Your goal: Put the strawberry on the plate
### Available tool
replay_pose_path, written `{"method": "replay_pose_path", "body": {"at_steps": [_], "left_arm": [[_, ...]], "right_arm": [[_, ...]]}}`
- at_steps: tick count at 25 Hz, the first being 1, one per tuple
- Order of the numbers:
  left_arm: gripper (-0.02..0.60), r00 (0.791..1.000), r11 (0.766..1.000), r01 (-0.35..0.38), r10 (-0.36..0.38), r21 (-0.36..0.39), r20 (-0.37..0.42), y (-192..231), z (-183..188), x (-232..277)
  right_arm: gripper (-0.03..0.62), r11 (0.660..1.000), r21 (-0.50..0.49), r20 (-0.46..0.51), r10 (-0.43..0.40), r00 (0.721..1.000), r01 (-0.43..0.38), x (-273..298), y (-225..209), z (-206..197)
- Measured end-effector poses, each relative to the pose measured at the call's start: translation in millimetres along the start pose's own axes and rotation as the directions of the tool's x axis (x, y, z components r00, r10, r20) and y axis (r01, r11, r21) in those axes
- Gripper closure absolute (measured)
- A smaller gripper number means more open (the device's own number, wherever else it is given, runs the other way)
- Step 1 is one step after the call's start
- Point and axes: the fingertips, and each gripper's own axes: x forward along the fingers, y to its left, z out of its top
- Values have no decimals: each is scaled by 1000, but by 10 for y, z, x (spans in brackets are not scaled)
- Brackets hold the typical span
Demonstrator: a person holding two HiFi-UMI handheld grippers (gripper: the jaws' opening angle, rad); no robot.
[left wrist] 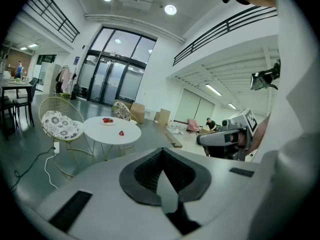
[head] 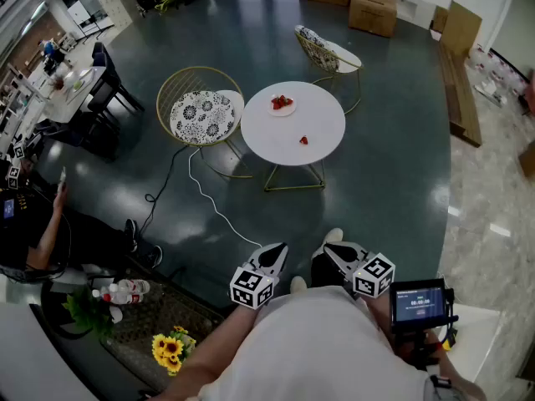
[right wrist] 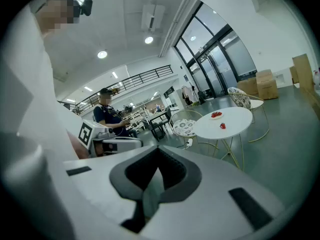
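A round white table (head: 292,124) stands some way ahead on the dark floor. On its far side a small plate (head: 282,104) holds red strawberries, and one loose strawberry (head: 303,140) lies nearer the front edge. Both grippers are held close to my body, far from the table. My left gripper (head: 278,250) and right gripper (head: 329,250) point forward with jaws together and nothing between them. The left gripper view shows the table (left wrist: 112,129), plate (left wrist: 107,120) and strawberry (left wrist: 121,132) beyond its jaws. The right gripper view shows the plate (right wrist: 216,115) and strawberry (right wrist: 222,126).
Two wire chairs (head: 201,111) (head: 328,53) flank the table, and a white cable (head: 209,203) trails across the floor. Cardboard boxes (head: 372,2) stand at the back. A seated person (head: 33,224) is at the left, with sunflowers (head: 171,345) and bottles (head: 125,291) nearby.
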Motion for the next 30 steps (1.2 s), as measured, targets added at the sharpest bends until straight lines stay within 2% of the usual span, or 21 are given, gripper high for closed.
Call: {"method": "replay_pose_path", "body": {"at_steps": [9, 30], "left_arm": [[575, 999, 999, 37, -36, 20, -13, -332, -65, 27], [575, 999, 999, 36, -36, 29, -2, -260, -65, 104]], "right_arm": [[588, 997, 35, -1, -69, 998, 69, -309, -107, -153], [588, 990, 46, 32, -134, 990, 132, -315, -299, -78]]}}
